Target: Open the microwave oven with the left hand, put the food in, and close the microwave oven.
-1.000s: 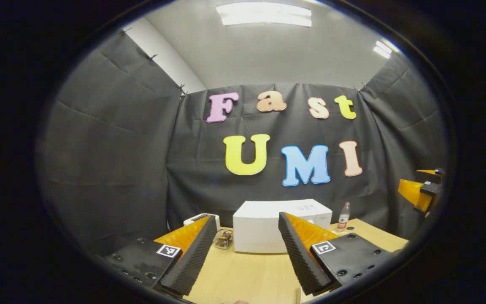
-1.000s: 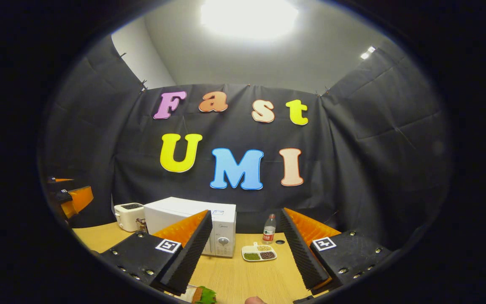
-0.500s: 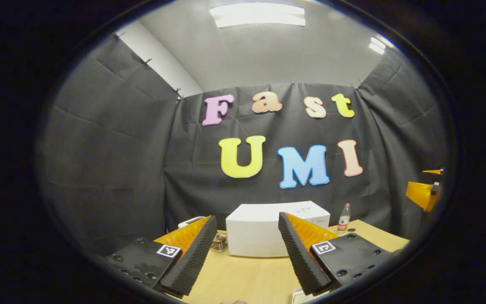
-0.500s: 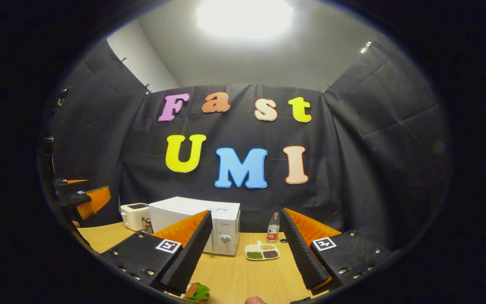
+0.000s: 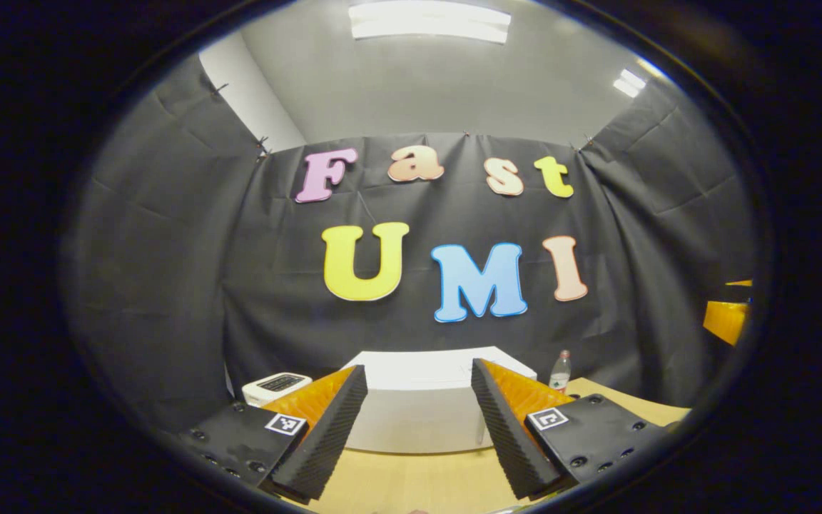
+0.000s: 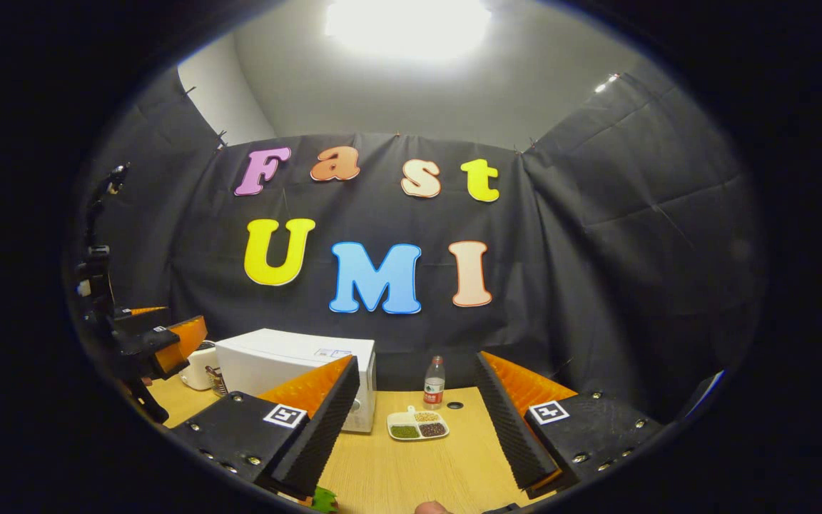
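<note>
The white microwave oven (image 5: 418, 410) stands on the wooden table (image 5: 411, 482) straight ahead in the left gripper view, its door closed. My left gripper (image 5: 418, 428) is open just short of it, with nothing between the fingers. In the right gripper view the microwave oven (image 6: 290, 364) sits at the left, with the left gripper (image 6: 168, 339) in the air beside it. My right gripper (image 6: 411, 428) is open over the table (image 6: 418, 471). A green-topped piece of food (image 6: 323, 500) peeks in at the bottom edge, below the right gripper's left finger.
A white toaster (image 5: 275, 386) stands left of the microwave, and a small metal rack (image 6: 216, 380) sits between them. A plastic bottle (image 6: 433, 383) and a divided dish of beans (image 6: 417, 425) lie right of the microwave. Black cloth walls close the booth behind.
The left gripper has moved closer to the microwave, which now looms larger and centred between its fingers. The right gripper has shifted a little; the food has slid toward the bottom edge of its view.
</note>
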Demonstrator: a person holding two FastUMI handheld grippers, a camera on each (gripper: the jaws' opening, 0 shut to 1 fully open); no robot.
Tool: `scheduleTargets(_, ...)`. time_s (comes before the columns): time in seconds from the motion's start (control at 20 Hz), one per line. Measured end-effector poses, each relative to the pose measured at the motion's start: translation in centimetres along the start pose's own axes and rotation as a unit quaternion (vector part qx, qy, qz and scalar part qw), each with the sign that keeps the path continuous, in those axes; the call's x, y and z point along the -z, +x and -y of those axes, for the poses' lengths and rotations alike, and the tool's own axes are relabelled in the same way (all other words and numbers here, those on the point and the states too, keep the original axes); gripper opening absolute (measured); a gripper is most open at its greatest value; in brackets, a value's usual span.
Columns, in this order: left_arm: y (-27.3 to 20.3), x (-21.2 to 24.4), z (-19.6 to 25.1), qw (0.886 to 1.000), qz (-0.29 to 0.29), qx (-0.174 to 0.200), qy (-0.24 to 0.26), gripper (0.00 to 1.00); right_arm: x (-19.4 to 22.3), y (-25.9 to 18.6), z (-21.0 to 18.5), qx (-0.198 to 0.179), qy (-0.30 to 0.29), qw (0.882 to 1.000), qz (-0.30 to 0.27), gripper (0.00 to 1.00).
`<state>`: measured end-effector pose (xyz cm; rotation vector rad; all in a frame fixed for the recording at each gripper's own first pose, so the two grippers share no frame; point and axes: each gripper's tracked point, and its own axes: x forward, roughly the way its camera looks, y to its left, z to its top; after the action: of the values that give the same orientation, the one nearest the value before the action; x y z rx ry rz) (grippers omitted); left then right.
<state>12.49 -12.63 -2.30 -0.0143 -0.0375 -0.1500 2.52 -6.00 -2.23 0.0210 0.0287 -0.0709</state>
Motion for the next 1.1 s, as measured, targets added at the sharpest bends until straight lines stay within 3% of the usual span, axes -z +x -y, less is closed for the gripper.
scheduleTargets(0.15,3.5,1.8,1.5,1.0,-0.008,0.027,-0.004,0.92,0.0,0.7,0.2,0.026,-0.004,1.0,-0.002,0.97)
scheduleTargets(0.2,4.6,2.6,1.9,0.999,-0.009,0.033,-0.003,1.0,0.2,0.9,0.3,0.036,-0.006,0.999,-0.005,0.97)
scheduleTargets(0.6,11.1,9.1,7.3,0.996,-0.035,0.088,-0.005,0.97,1.2,1.6,2.0,0.107,-0.015,0.994,-0.028,0.98)
scheduleTargets(1.1,17.6,18.0,12.5,0.989,-0.086,0.119,-0.002,0.98,2.9,0.2,4.5,0.19,-0.026,0.979,-0.066,0.98)
